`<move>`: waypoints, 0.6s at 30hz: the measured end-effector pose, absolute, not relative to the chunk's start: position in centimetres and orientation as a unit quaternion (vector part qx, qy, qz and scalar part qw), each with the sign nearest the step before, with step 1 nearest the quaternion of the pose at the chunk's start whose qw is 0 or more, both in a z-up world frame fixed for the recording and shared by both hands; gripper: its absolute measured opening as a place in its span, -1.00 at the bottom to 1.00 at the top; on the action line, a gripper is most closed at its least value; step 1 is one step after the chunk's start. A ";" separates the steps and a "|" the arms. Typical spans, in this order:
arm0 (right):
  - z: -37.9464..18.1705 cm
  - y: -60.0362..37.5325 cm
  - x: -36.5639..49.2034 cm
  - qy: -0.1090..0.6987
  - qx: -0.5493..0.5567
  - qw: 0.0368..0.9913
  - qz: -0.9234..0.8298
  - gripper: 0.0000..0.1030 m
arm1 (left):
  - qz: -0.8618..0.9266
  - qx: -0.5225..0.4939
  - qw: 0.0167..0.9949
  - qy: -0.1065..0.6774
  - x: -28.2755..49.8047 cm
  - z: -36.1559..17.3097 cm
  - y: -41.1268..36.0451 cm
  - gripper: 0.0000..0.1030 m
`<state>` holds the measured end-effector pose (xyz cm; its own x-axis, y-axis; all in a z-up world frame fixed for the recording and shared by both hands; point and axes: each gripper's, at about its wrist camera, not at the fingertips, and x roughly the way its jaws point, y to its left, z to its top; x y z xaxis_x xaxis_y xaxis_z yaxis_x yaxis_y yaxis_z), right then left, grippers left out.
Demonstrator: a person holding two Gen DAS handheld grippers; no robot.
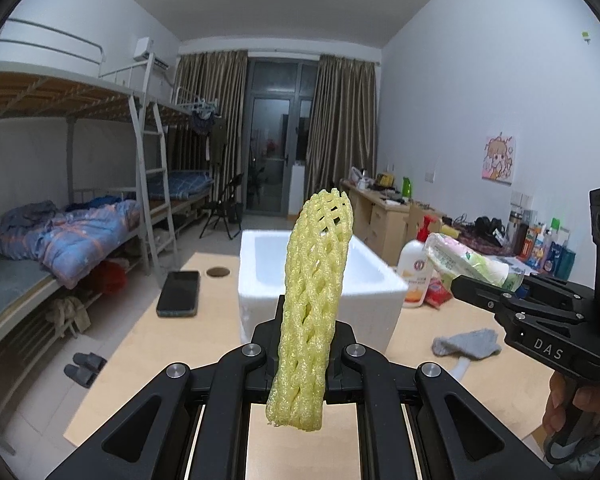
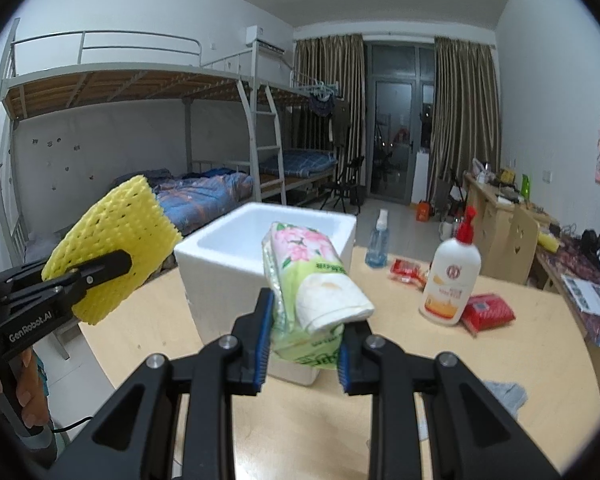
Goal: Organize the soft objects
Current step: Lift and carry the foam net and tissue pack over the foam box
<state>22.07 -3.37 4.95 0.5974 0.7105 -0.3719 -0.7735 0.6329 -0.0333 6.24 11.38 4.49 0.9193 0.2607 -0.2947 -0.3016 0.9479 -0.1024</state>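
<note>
So, L to R: left tool [image 1: 300, 344] is pinching a yellow foam mesh fruit sleeve [image 1: 314, 304], held upright above the light wood tabletop [image 1: 204, 340], near its front edge. White styrofoam box [image 2: 236, 256] sits mid-tabletop and looks empty as far as visible. Right tool [image 2: 302, 340] is clamped on a green floral tissue pack [image 2: 308, 276], just before the box. Grey cloth [image 1: 466, 342] lies by the right edge. Nothing's boxed yet; both held items plus the cloth prob. remain.
</note>
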 end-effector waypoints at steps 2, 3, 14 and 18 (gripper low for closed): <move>5.6 -3.3 22.0 0.158 -0.097 0.889 0.419 -0.39 | 0.143 -0.071 0.978 0.133 6.2 5.1 11.4 -0.78; 5.9 -3.2 21.9 0.153 -0.099 0.889 0.420 -0.39 | 0.143 -0.068 0.979 0.130 6.2 5.5 11.3 -0.78; 8.0 -2.5 21.6 0.121 -0.101 0.891 0.426 -0.39 | 0.138 -0.051 0.983 0.112 6.2 7.4 11.1 -0.78; 8.1 -2.6 21.6 0.118 -0.098 0.892 0.425 -0.39 | 0.139 -0.052 0.983 0.112 6.2 7.5 11.3 -0.78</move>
<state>21.63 -2.55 8.10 0.6105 0.7352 -0.2945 -0.7816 0.6193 -0.0745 6.19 11.33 7.50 0.9361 0.2621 -0.2347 -0.2853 0.9559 -0.0702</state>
